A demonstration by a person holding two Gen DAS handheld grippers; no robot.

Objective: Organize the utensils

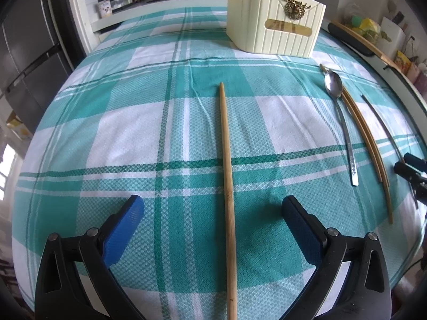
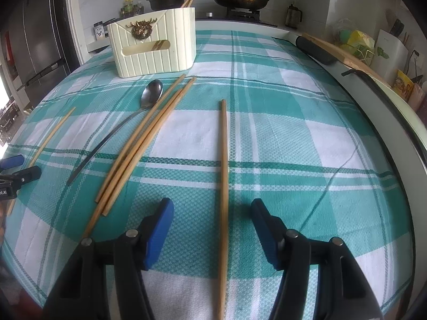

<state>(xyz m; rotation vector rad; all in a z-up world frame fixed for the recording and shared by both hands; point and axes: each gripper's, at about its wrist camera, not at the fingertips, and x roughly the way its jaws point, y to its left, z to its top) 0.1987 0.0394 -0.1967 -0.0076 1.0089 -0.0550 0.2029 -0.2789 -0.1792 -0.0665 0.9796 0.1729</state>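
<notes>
One wooden chopstick point(image 1: 226, 176) lies on the checked cloth, running away from me between the fingers of my left gripper point(image 1: 213, 205), which is open wide and touches nothing. A second chopstick point(image 2: 224, 176) lies the same way between the blue pads of my right gripper point(image 2: 212, 205), open too, with a gap on both sides. A steel spoon point(image 2: 152, 93) and a bundle of chopsticks point(image 2: 144, 144) rest between the two grippers. The cream utensil holder point(image 2: 154, 48) stands at the back with chopsticks point(image 2: 189, 0) in it. The spoon point(image 1: 344, 128) and holder point(image 1: 275, 18) also show in the left wrist view.
The teal and white cloth point(image 1: 133, 133) covers the table. A stove with a pan point(image 2: 240, 0) and a pot sits behind it, bottles to the left, a fridge point(image 2: 40, 40) at far left. A black roll and a wooden board point(image 2: 347, 56) line the table's right edge.
</notes>
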